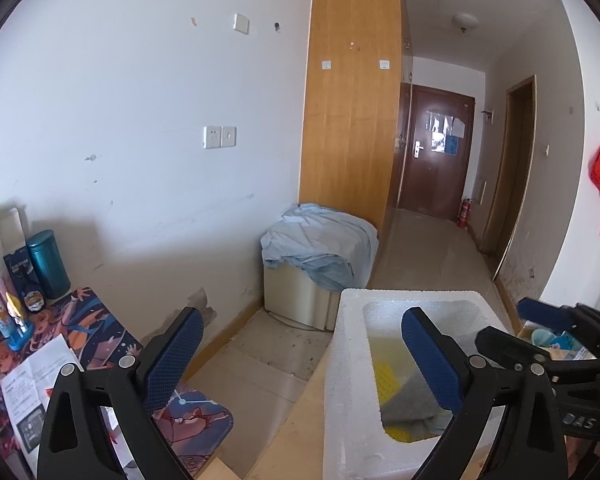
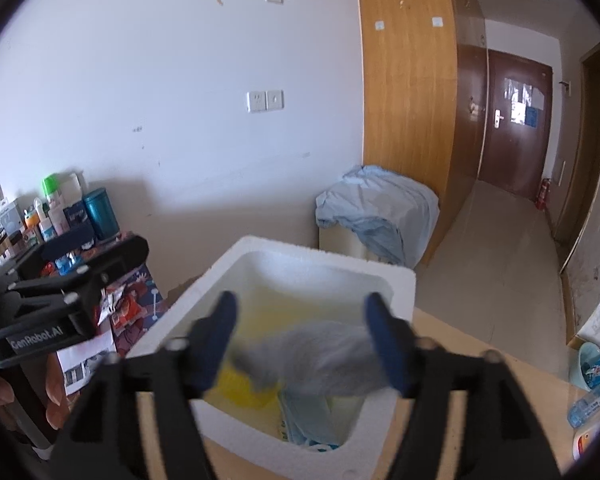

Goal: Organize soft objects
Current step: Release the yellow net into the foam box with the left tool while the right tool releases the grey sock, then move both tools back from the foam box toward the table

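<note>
Grey cloth [image 2: 324, 354] lies crumpled in the white foam box [image 2: 260, 256] on the counter [image 2: 480, 344], over a yellow sponge [image 2: 244, 392] and a pale blue cloth [image 2: 304, 416]. It looks light and limp; pinch a raised fold. Above it, the right hand-held gripper [image 2: 300, 344] stands spread and empty. The left hand-held gripper [image 1: 296, 356] beside the box gapes wide, holding nothing.
</note>
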`<state>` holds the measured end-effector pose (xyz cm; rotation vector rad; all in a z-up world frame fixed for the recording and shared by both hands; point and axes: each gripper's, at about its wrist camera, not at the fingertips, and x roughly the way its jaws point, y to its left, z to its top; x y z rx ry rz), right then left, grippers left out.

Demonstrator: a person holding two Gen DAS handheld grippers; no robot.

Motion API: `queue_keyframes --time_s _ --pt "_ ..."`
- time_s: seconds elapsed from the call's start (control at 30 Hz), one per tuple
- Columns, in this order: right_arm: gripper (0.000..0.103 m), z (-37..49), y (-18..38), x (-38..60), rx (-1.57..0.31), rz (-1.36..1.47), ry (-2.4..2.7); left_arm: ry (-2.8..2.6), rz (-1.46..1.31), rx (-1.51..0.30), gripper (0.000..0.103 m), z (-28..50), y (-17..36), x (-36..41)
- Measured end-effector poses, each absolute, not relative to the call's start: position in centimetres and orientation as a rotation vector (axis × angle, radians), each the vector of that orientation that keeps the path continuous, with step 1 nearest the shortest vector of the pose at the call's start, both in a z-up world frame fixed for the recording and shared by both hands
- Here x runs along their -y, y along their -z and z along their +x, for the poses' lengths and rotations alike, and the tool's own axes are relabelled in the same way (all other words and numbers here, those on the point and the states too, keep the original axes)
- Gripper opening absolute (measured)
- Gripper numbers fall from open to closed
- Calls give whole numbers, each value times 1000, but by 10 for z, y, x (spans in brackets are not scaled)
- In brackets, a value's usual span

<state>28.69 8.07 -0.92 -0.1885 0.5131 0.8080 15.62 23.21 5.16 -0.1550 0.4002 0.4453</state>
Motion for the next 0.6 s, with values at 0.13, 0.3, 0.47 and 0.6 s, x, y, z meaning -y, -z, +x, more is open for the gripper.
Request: queue_keyframes --time_s 0.13,0.3,0.47,0.6 --pt "85 285 6 -79 -505 -189 -808 -443 -154 -400 99 156 -52 -231" --pt "85 286 6 -77 -520 -176 -796 -440 -151 -399 99 154 -53 -229" --pt "85 280 2 -67 -521 -161 -785 -426 -157 -397 99 149 -55 -225" --pt "85 269 -3 -59 -517 -155 -780 -405 -153 -397 99 143 -58 -214"
